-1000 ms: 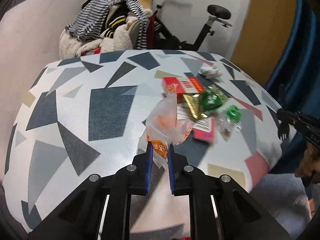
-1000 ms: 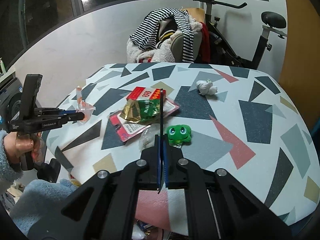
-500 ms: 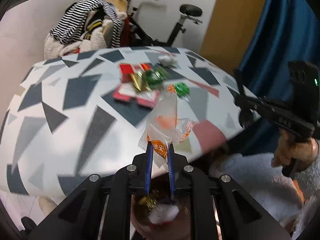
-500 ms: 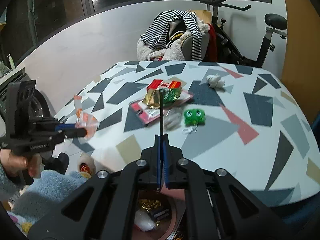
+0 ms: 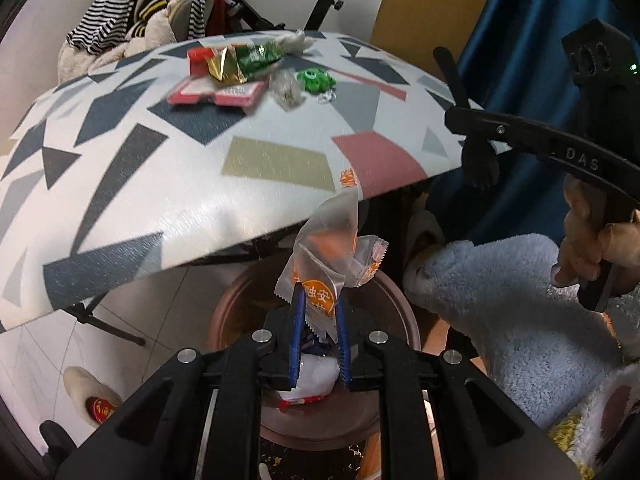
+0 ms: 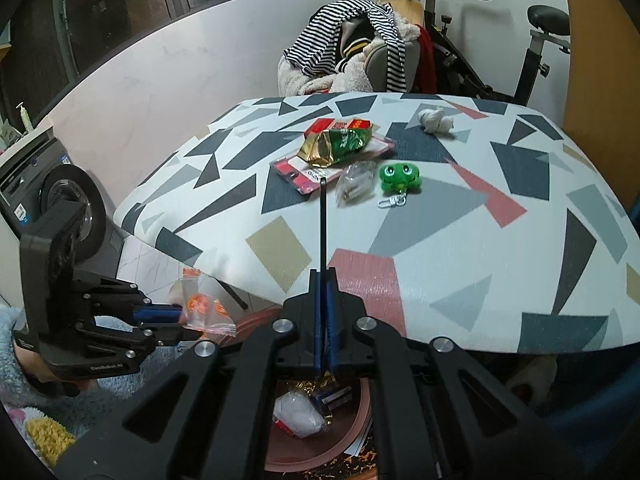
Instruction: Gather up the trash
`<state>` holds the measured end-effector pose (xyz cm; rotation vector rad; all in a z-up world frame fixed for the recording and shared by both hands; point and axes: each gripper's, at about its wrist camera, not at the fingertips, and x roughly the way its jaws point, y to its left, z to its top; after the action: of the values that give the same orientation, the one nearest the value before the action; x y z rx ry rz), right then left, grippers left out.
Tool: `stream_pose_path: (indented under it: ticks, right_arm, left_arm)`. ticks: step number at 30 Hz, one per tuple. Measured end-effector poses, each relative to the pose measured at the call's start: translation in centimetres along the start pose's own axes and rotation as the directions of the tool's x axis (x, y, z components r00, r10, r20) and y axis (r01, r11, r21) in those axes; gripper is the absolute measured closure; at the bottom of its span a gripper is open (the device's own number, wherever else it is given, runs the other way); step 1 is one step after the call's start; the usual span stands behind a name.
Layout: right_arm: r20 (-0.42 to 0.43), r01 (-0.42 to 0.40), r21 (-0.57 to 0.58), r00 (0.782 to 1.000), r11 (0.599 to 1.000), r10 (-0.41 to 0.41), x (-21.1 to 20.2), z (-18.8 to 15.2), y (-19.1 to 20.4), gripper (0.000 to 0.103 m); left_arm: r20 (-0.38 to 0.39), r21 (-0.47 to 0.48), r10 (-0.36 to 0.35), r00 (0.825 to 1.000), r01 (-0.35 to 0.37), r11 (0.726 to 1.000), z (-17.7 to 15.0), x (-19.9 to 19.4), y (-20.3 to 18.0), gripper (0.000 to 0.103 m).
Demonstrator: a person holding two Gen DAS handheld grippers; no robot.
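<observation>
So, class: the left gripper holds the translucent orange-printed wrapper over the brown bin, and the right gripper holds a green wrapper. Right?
Not quite. The right gripper holds a thin black stick, as the right wrist view shows. The left gripper does hold the wrapper over the bin.

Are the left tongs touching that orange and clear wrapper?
Touching. The left wrist view shows the left tongs pinching the wrapper between both blue pads.

Home room, exercise bike [image 6: 532, 40], washing machine [image 6: 52, 196], clothes-piled chair [image 6: 360, 52]
</observation>
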<state>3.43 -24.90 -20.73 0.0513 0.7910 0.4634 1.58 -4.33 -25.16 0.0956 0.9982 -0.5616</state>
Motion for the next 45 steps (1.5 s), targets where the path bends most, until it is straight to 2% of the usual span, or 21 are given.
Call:
stream_pose_path:
  ticks: [3, 5, 6, 7, 12, 14, 17, 21, 24, 27, 30, 31, 34, 39, 44, 45]
  right_arm:
    - [-0.004, 0.000, 0.003, 1.000, 1.000, 0.000, 0.0, -0.2, -0.1, 0.096]
    - [-0.009, -0.001, 0.007, 1.000, 1.000, 0.001, 0.1, -0.4, -0.2, 0.096]
    - [-0.013, -0.002, 0.009, 1.000, 1.000, 0.002, 0.2, -0.5, -0.2, 0.096]
    - [-0.015, -0.002, 0.009, 1.000, 1.000, 0.002, 0.3, -0.5, -0.2, 0.096]
    - [-0.035, -0.009, 0.012, 0.999, 1.000, 0.010, 0.8, -1.1, -0.1, 0.096]
    - [-0.047, -0.016, 0.012, 0.999, 1.000, 0.016, 1.2, -1.4, 0.1, 0.096]
    - [-0.064, -0.029, 0.009, 0.998, 1.000, 0.029, 1.7, -1.9, 0.6, 0.096]
    - [-0.110, -0.066, 0.013, 0.992, 0.998, 0.067, 3.0, -3.0, 1.5, 0.096]
    - [-0.185, -0.107, 0.008, 0.977, 0.994, 0.106, 4.8, -4.6, 2.9, 0.096]
    - [-0.284, -0.138, -0.003, 0.950, 0.990, 0.132, 7.1, -6.4, 4.4, 0.096]
    - [-0.394, -0.168, 0.000, 0.906, 0.986, 0.155, 9.5, -8.5, 5.5, 0.096]
    - [-0.449, -0.170, -0.012, 0.882, 0.985, 0.146, 10.6, -9.3, 5.9, 0.096]
    - [-0.492, -0.165, -0.028, 0.861, 0.986, 0.130, 11.4, -10.1, 6.4, 0.096]
    - [-0.525, -0.150, -0.032, 0.844, 0.988, 0.111, 11.6, -11.1, 6.7, 0.096]
    - [-0.533, -0.139, -0.030, 0.840, 0.990, 0.102, 11.7, -11.5, 6.4, 0.096]
    - [-0.534, -0.136, -0.031, 0.839, 0.990, 0.099, 11.8, -11.5, 6.4, 0.093]
  left_arm:
    - [-0.014, 0.009, -0.003, 1.000, 0.003, 1.000, -0.2, 0.6, -0.1, 0.085]
    - [-0.009, 0.012, -0.008, 1.000, 0.008, 1.000, -0.4, 0.8, -0.1, 0.072]
    - [0.000, 0.012, -0.006, 1.000, 0.006, 1.000, -0.4, 0.7, -0.1, 0.060]
    - [0.006, 0.008, -0.005, 1.000, 0.005, 1.000, -0.3, 0.7, -0.1, 0.055]
    - [0.047, -0.047, 0.003, 0.999, -0.001, 0.999, 0.2, -0.2, 0.6, 0.045]
    - [0.059, -0.056, 0.012, 0.998, -0.008, 0.998, 0.4, -0.5, 0.7, 0.044]
    - [0.089, -0.074, 0.044, 0.995, -0.038, 0.997, 0.9, -1.6, 1.2, 0.043]
    - [0.157, -0.142, 0.092, 0.983, -0.070, 0.987, 1.2, -3.9, 2.3, 0.033]
    - [0.183, -0.158, 0.142, 0.973, -0.114, 0.981, 1.0, -5.5, 2.7, 0.028]
    - [0.187, -0.164, 0.186, 0.965, -0.156, 0.974, 0.7, -6.3, 3.0, 0.025]
    - [0.187, -0.175, 0.219, 0.958, -0.186, 0.967, 0.3, -6.9, 3.4, 0.024]
    - [0.189, -0.184, 0.227, 0.955, -0.193, 0.964, 0.1, -7.1, 3.6, 0.024]
    - [0.195, -0.205, 0.246, 0.949, -0.206, 0.957, -0.1, -7.6, 4.1, 0.022]
    - [0.202, -0.227, 0.259, 0.944, -0.212, 0.950, -0.2, -8.1, 4.8, 0.022]
    - [0.204, -0.241, 0.266, 0.942, -0.215, 0.946, -0.2, -8.2, 5.0, 0.022]
    - [0.204, -0.244, 0.268, 0.941, -0.216, 0.945, -0.3, -8.2, 5.0, 0.022]
